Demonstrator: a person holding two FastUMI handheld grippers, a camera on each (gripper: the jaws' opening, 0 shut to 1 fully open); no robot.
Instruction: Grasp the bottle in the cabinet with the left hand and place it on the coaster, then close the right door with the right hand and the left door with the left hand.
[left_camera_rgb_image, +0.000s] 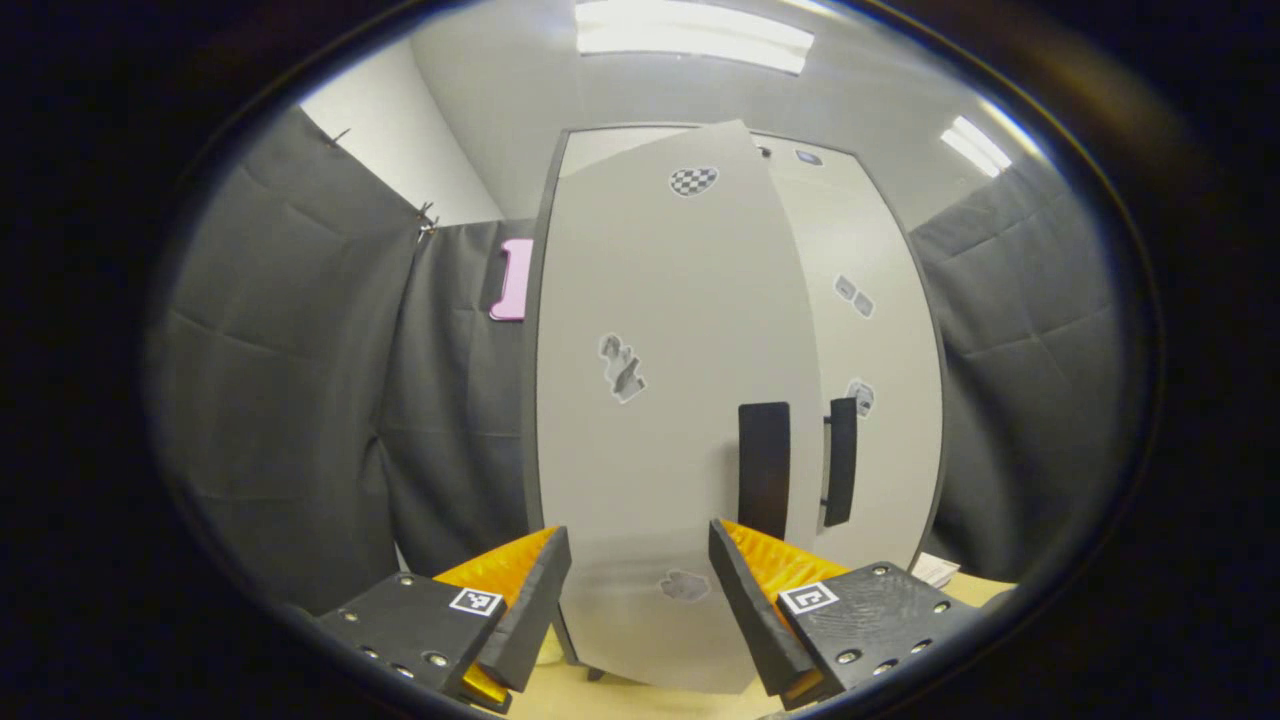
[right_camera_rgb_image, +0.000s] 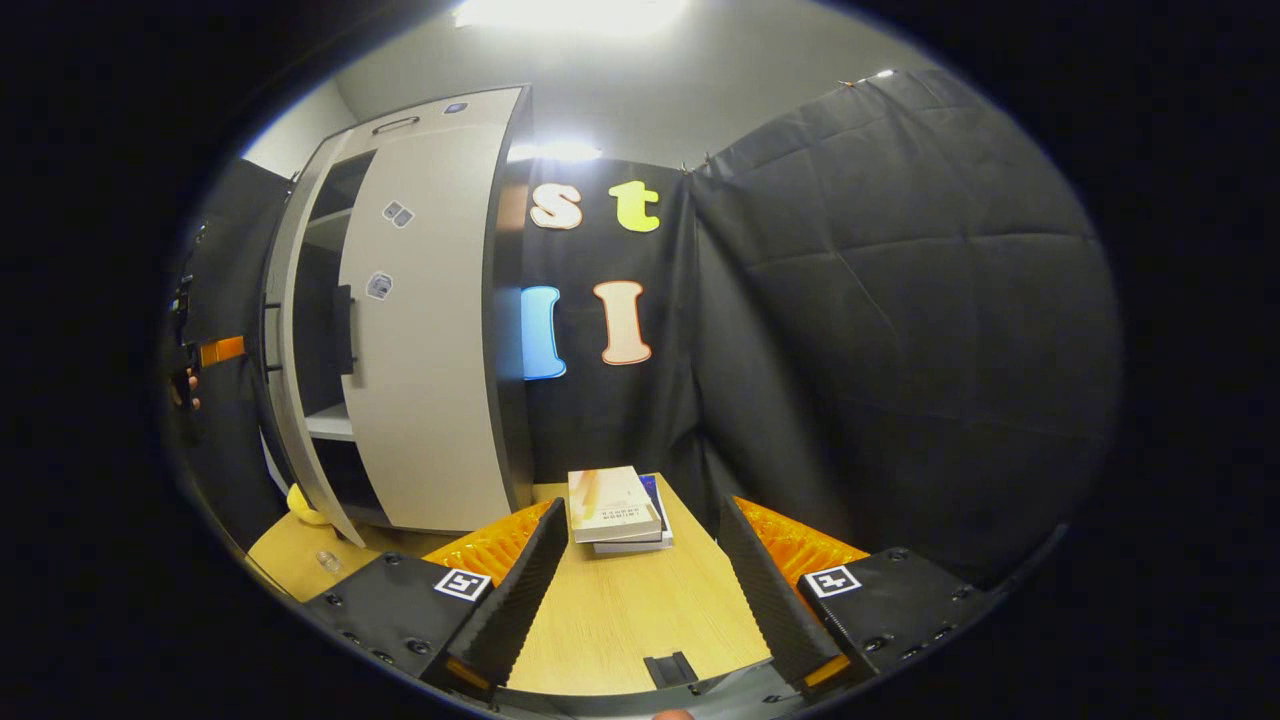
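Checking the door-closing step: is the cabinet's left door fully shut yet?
Not shut. In the left gripper view the left door stands ajar, overlapping the closed right door; the right gripper view shows dark shelves behind it. The open left tool faces it.

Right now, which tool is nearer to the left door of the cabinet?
Left. The left tool is open right in front of the left door, near its handle. The right tool is open over the table, off to the cabinet's right.

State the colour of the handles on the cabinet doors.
Black; both handles on the pale grey cabinet doors show best in the left gripper view.
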